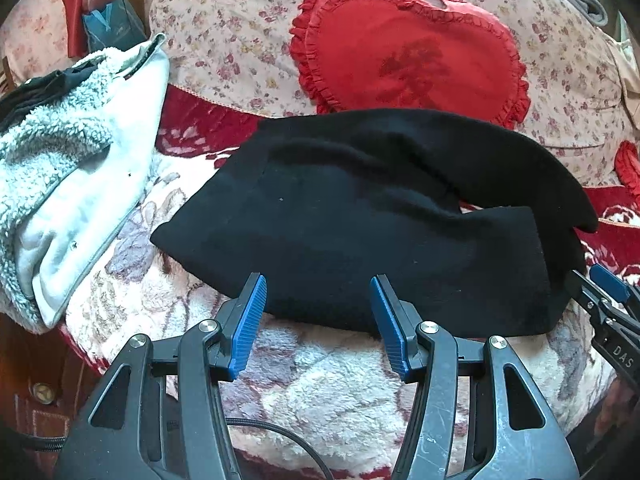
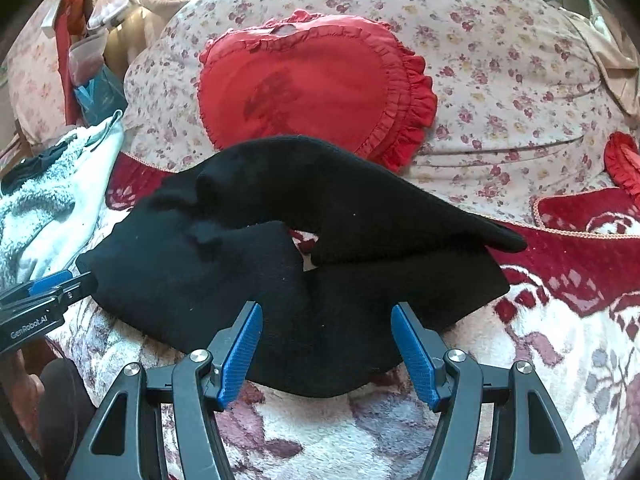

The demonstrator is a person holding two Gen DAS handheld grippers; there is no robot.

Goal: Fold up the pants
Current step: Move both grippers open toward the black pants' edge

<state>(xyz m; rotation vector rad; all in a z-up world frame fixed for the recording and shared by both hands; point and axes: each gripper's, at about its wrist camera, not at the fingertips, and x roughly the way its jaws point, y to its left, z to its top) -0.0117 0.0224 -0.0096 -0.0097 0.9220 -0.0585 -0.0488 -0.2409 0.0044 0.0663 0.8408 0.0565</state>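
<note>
Just beyond both hand-held grippers, pants [image 1: 360, 216].

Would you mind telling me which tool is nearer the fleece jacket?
Left. The left tool sits at the pants' near edge, toward the end beside the fleece jacket; the right tool sits farther along that edge, away from it.

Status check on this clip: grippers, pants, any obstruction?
Left gripper open, right gripper open, both at near edge of black pants. Pants folded, lying on floral blanket. Nothing in the way.
</note>
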